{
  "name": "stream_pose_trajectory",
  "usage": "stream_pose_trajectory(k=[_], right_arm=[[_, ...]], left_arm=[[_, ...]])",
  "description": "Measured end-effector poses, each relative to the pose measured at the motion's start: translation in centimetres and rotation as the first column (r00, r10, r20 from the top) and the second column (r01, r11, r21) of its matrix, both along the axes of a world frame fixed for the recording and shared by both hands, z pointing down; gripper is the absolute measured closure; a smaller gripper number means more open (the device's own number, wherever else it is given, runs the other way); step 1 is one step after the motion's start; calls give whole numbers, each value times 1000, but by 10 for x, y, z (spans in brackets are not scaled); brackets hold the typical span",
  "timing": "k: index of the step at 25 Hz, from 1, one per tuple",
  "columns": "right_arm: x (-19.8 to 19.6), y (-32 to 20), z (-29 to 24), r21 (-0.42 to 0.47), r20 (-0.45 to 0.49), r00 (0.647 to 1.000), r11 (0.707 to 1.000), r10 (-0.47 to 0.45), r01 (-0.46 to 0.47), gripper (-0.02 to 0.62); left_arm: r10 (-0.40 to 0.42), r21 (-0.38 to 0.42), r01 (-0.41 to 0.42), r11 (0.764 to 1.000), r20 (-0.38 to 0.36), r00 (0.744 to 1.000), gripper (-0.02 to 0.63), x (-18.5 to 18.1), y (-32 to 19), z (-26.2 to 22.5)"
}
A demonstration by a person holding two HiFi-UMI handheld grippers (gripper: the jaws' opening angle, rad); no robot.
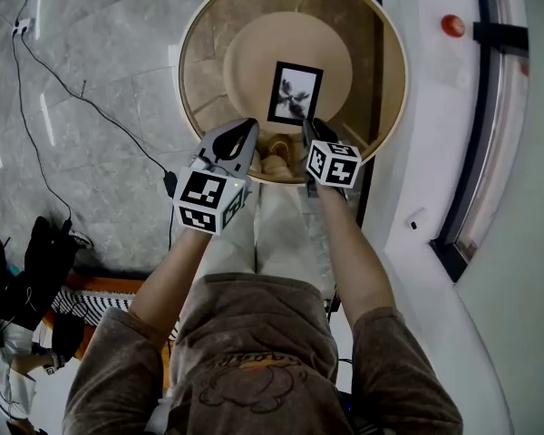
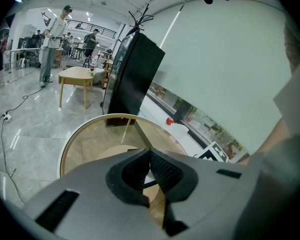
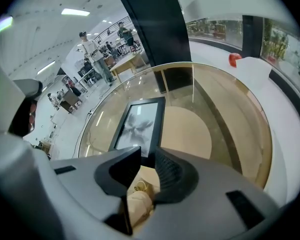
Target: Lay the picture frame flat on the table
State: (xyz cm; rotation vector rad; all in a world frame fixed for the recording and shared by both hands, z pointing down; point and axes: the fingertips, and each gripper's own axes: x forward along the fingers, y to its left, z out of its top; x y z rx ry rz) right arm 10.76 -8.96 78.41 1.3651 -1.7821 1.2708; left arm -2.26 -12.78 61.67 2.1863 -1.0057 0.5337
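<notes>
The picture frame (image 1: 295, 93) sits near the middle of the round desk (image 1: 394, 53), its printed face turned up toward the head camera. Whether it already lies flat on the glass or leans back on a prop, I cannot tell from these views. It is a slim rectangle with a black, square-edged moulding around a blurry black-and-white print. The desk has a clear glass top ringed by a pale wooden rim, and a round beige base (image 1: 331, 53) shows through the glass beneath.

The right claw (image 1: 306, 127) is at the frame's near lower corner. In the right gripper view its 2 ribbed black pads (image 3: 167, 169) stand close together, with the dark moulding filling the narrow gap between them, so it appears clamped on that edge. The left claw (image 1: 245, 134) hangs near the frame's left side, apart from it. Its 2 jaws meet at the tips with nothing between them.

The frame looks light and rigid. Its face, if glazed, would be brittle and slick, and a hard frame on a glass top can skid or knock. The moulding is the place to hold, pinched across its thickness. A grip at 1 corner lets the frame swing, so the left claw could steady the opposite edge.
</notes>
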Motion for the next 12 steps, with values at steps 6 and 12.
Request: stream_pose_trajectory(k=[6,12], right_arm=[[-4,-1,-31,18,2,1000,1000,6,-6,551],[-14,7,-78,53,22,999,998,-28,27,577]], left_arm=[[-1,-15,1,1000,6,1000,588,-6,2,-20],[-17,-29,17,999,-1,1000,588,-10,12,-48]])
